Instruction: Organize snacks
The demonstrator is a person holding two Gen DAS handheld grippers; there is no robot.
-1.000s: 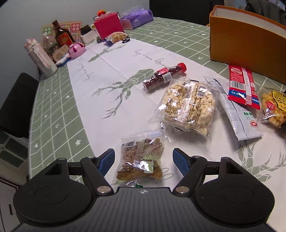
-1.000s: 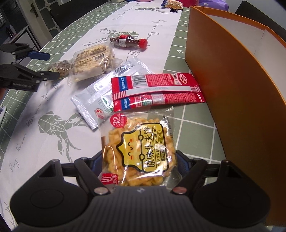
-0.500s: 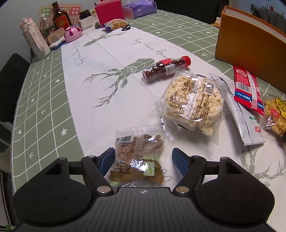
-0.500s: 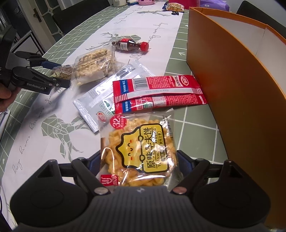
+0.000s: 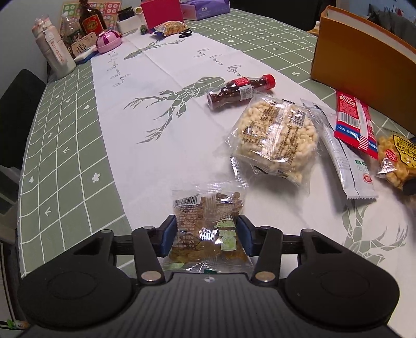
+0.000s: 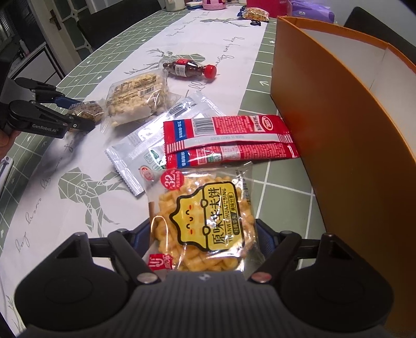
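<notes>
Blue pads of the left gripper (image 5: 206, 235) press against both sides of a small clear packet of brown snacks (image 5: 208, 228), pinching it low over the white table runner (image 5: 156, 145). From the other side, the right gripper (image 6: 204, 240) is closed on a bag of yellow crackers (image 6: 205, 221), whose wrapper fills the space between its fingers; the bag sits just beside the orange box (image 6: 351, 145), over the green checked tablecloth (image 6: 283, 179). Just past the yellow bag lies a red wrapper (image 6: 228, 140), flat on the cloth and close to the foot of the box, partly overlapping a long white wrapper (image 6: 156, 140) that runs slantwise beside it. Next out, between the white wrapper and the left gripper, rests a clear bag of pale puffed snacks (image 5: 278, 135), near the brown packet but apart from it. Beyond that bag a small bottle with a red cap (image 5: 239, 91) lies on its side on the runner, filled with dark round pieces. The orange box stands open at the top, with a white inside, along the right edge of the table. At the far end of the table are a pink box (image 5: 161, 11), another snack bag (image 5: 170, 27), a pink round case (image 5: 109, 43), a brown glass bottle (image 5: 89, 18) and a white bottle (image 5: 56, 56).
</notes>
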